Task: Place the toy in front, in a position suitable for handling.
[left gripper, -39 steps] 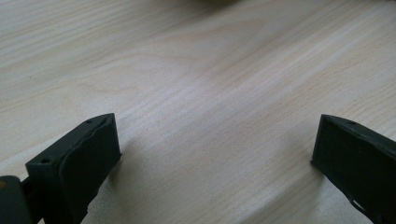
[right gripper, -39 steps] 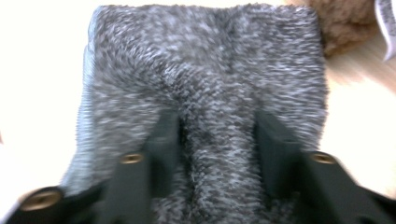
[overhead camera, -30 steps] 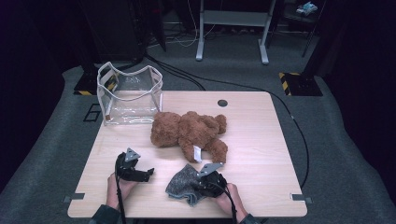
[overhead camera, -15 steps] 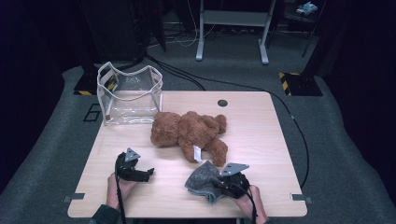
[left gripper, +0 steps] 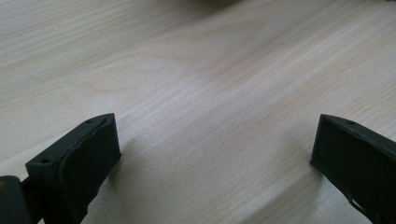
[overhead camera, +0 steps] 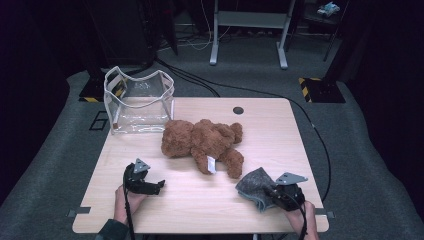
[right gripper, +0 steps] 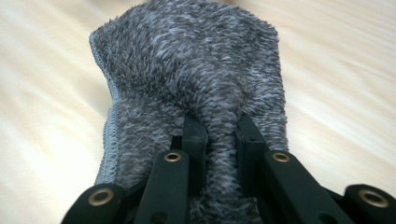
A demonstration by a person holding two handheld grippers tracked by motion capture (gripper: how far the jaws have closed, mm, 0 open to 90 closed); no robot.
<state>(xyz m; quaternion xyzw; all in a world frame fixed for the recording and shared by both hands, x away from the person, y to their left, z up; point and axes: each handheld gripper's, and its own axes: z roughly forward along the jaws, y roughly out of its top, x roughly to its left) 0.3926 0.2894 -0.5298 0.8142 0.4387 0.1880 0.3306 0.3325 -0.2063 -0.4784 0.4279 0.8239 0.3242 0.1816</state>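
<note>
Right gripper view shows the right gripper (right gripper: 219, 135) clamped on the grey cloth (right gripper: 196, 70); keep that pinch firm, dragging low (the left gripper (left gripper: 215, 149) idles, jaws apart).

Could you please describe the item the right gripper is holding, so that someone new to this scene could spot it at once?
On the light wooden table, look at the near right corner, just in front of the brown plush teddy bear. There the right gripper pinches a small grey fuzzy cloth with a stitched edge. It is the only grey, flat, soft thing there; the bear is brown and bulky.
</note>
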